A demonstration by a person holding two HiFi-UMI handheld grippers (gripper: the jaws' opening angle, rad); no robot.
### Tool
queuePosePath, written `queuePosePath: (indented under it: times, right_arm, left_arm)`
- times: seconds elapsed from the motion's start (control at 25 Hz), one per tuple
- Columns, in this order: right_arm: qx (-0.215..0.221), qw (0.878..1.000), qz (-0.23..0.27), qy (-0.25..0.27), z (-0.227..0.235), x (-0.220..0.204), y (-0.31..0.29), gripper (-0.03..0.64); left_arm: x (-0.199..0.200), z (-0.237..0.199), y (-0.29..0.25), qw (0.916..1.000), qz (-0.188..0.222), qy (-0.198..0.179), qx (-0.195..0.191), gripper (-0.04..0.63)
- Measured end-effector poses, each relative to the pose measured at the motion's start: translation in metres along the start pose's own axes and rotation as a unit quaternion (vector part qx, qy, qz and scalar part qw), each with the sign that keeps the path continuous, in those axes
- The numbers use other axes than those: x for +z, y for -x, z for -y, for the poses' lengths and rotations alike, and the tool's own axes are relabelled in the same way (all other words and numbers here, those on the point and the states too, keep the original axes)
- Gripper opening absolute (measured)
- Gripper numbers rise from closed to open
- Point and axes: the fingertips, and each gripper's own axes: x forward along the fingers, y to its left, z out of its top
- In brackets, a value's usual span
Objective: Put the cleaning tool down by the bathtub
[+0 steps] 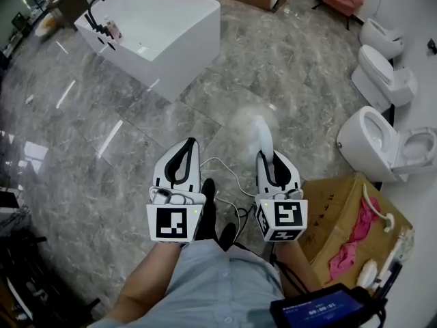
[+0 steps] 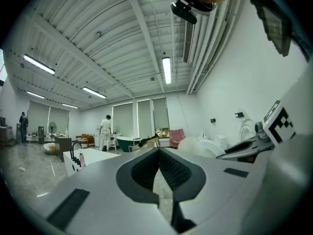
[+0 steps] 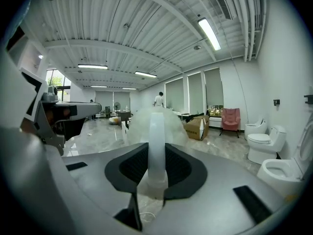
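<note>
Plainly, the cleaning tool (image 3: 156,143) is white, fluffy-headed.

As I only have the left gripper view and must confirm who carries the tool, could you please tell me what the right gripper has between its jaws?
Observer: The right gripper is closed on the white handle of the cleaning tool, whose fluffy head points forward.
Operator: Thank you. How does the bathtub lie relative to the tool from above?
Observer: In the head view the bathtub stands ahead and to the left, far from the tool, which is not yet beside it.
Operator: Is anything close on the person's right side?
Observer: An open cardboard box holding a pink cloth sits just right of the right gripper.
</note>
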Motion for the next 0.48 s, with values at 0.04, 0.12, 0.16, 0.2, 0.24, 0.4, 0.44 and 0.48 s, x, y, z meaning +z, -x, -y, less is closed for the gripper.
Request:
queuePosePath:
  times: [0.04,0.12,0.16,0.2,0.24,0.4,0.44,0.48]
  right_arm:
    - [0.001,1.000,-0.003,0.001,0.000,0.003,-0.012,0.096]
    - [0.004,1.000,-0.008,0.002,-0.002,0.010,-0.039,0.097]
    - [0.005,1.000,-0.011,0.003,-0.003,0.014,-0.053,0.097]
    - [0.006,1.000,-0.012,0.004,-0.005,0.020,-0.066,0.096]
    - [0.006,1.000,-0.012,0.006,-0.007,0.026,-0.079,0.096]
    - [0.004,1.000,0.000,0.015,-0.017,0.059,-0.125,0.095]
    - [0.004,1.000,0.004,0.017,-0.018,0.067,-0.136,0.096]
    - [0.003,1.000,0.008,0.020,-0.020,0.074,-0.146,0.096]
  left_arm:
    - [-0.001,-0.009,-0.010,1.0000,0.002,0.001,0.000,0.015]
    - [-0.001,-0.027,-0.030,1.0000,0.003,0.005,0.000,0.015]
    - [-0.002,-0.037,-0.040,1.0000,0.002,0.007,0.000,0.015]
    - [-0.002,-0.047,-0.049,1.0000,0.002,0.009,-0.001,0.015]
    - [-0.001,-0.059,-0.058,0.9999,0.002,0.011,-0.001,0.015]
    - [0.006,-0.104,-0.090,0.9999,0.012,0.011,0.003,0.015]
    - [0.009,-0.114,-0.097,0.9998,0.015,0.011,0.004,0.015]
    - [0.012,-0.122,-0.104,0.9998,0.018,0.011,0.004,0.015]
